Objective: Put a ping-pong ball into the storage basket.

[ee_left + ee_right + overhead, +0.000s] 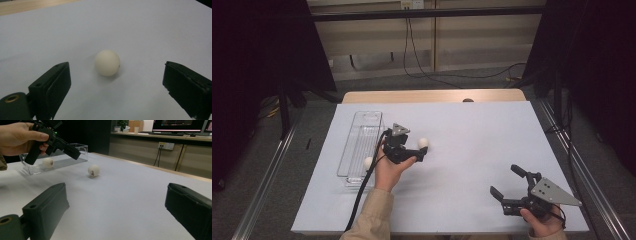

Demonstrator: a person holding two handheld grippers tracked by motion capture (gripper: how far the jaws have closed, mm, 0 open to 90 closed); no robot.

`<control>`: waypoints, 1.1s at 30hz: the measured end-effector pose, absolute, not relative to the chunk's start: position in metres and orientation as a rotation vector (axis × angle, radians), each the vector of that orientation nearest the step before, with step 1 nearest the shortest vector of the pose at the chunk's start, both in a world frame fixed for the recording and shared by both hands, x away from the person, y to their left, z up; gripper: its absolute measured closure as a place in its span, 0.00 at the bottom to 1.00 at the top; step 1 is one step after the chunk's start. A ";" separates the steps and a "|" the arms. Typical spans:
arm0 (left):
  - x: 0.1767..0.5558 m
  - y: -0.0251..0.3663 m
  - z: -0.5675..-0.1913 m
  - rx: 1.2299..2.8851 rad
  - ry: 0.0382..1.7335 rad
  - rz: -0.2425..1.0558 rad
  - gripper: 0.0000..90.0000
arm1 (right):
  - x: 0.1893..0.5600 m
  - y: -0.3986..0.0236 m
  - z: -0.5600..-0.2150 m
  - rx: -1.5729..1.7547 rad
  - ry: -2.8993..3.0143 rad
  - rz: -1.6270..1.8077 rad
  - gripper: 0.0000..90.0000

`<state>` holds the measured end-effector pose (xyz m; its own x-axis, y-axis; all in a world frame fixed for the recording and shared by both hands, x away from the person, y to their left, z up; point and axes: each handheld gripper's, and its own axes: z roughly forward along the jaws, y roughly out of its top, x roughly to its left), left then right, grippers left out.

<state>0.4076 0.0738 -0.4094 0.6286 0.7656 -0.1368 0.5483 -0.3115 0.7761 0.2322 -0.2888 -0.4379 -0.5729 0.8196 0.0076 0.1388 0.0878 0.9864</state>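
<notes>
White paper covers the surface (472, 165) you work at, with a clear plastic tray (362, 131) lying along its left side and one white ball (368, 162) already resting at the tray's near end. Your target is the other white ball (107, 62), loose on the paper to the right of the tray and well clear of it. Your left tongs (421, 151) stand wide with nothing between the pads yet, and the left gripper view looks straight at the ball, which sits just ahead of the tips and roughly centred between the two jaws, a little nearer the left one. Your right tongs (504, 183) hang spread wide and empty at the near right corner, far from both balls. Judge this ball as very light, hollow, smooth and rigid: it looks likely to roll at the slightest nudge and to squirt out if pinched off-centre. Take it across its widest part, pads level with its middle, one on each side, and close gently, since a hard squeeze could dent the shell or pop it free. Come forward and down evenly so neither jaw touches first and knocks it away.
</notes>
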 end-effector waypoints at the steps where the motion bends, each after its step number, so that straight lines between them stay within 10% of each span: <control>1: 0.408 0.074 -0.410 2.005 1.031 0.324 0.09 | 0.232 -0.289 -0.438 0.943 1.796 1.529 0.04; 33: 0.415 0.067 -0.418 2.027 1.025 0.345 0.09 | 0.233 -0.290 -0.438 0.945 1.791 1.532 0.04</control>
<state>0.4149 0.0670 -0.4176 0.6309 0.7677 -0.1127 0.5431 -0.3332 0.7707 0.2329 -0.2895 -0.4384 -0.5713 0.8207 0.0096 0.1367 0.0836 0.9871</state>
